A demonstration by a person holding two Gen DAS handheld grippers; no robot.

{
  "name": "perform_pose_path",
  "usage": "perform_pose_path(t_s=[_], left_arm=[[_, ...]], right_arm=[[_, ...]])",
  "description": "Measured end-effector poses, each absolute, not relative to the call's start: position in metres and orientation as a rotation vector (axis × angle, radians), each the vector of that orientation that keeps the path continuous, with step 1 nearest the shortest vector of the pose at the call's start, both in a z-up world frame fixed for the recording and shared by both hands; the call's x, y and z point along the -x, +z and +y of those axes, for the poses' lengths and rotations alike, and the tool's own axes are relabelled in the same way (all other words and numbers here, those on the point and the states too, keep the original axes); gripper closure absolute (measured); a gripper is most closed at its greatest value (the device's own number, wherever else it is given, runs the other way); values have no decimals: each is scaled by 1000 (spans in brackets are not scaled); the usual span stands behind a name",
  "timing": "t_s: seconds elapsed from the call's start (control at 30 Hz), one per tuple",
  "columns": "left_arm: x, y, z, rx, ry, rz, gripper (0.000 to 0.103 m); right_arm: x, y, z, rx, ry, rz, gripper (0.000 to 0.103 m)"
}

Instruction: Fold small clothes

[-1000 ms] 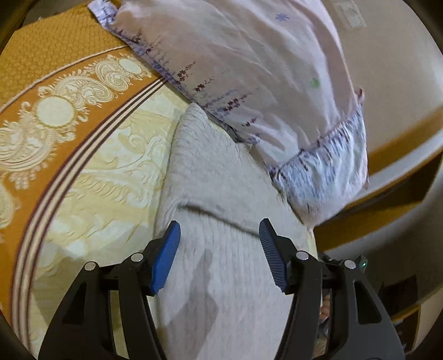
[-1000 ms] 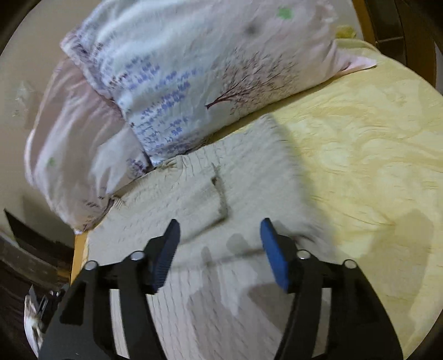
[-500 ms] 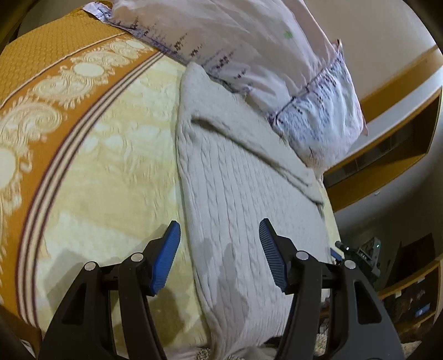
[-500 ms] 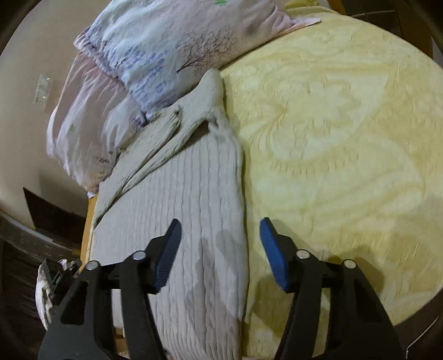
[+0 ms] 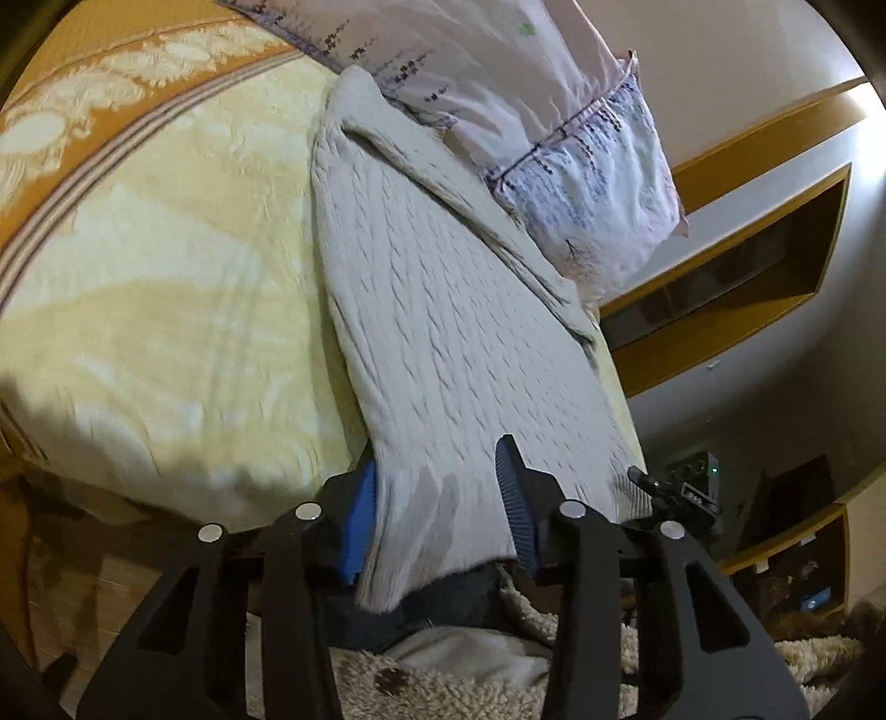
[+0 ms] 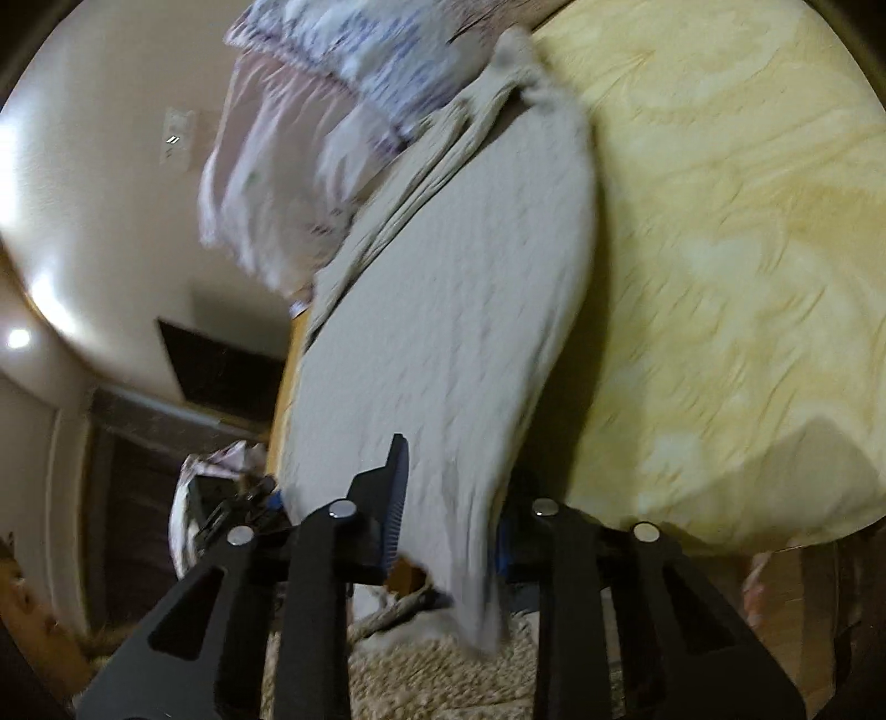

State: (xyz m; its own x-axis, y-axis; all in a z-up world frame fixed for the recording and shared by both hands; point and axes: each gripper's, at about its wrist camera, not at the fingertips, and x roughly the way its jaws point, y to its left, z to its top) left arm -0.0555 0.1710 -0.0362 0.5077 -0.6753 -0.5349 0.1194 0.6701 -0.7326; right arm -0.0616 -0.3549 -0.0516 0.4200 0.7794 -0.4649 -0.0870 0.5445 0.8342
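Right tongs (image 6: 448, 512) astride grey sweater (image 6: 459, 310) hem, yellow bedspread (image 6: 736, 249)

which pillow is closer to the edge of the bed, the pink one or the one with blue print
The pink pillow: it sits at the wall-side edge, with the blue-printed pillow lying against it further in.

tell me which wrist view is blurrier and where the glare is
Right wrist view: clearly blurrier, motion smear across the knit sweater and pillows, with bright glare spots on the wall. Left wrist view: sharp cable-knit texture, only mild glare on the shelf at upper right.
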Motion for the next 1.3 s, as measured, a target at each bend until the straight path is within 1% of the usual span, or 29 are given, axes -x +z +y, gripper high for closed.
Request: perform_pose_path(t_s=[0.1, 0.17, 0.23, 0.3, 0.37, 0.4, 0.63, 0.73, 0.93, 1.3], left_arm=[[62, -40, 165, 707, -543, 935, 66], [63, -41, 162, 707, -547, 943, 70], [64, -42, 158, 697, -550, 952, 75], [63, -41, 155, 679, -541, 953, 87], [61, -37, 154, 656, -539, 943, 94], [60, -33, 154, 635, -530, 929, 94], [40, 0, 168, 555, -441, 826, 96], [26, 15, 173, 529, -408, 787, 96], [-4, 43, 178, 480, -364, 707, 96], [-66, 75, 173, 421, -308, 634, 96]], right_arm=[[66, -49, -348, -811, 650, 994, 82], [67, -47, -345, -800, 657, 990, 85], [69, -44, -343, -776, 649, 978, 92], [70, -38, -341, -749, 632, 948, 95], [72, -27, -341, -700, 603, 898, 96], [72, -21, -341, -667, 579, 869, 96], [70, 24, -336, -435, 433, 675, 97], [65, 37, -333, -386, 398, 611, 97], [46, 58, -331, -329, 352, 530, 97], [-14, 94, -315, -213, 286, 452, 97]])
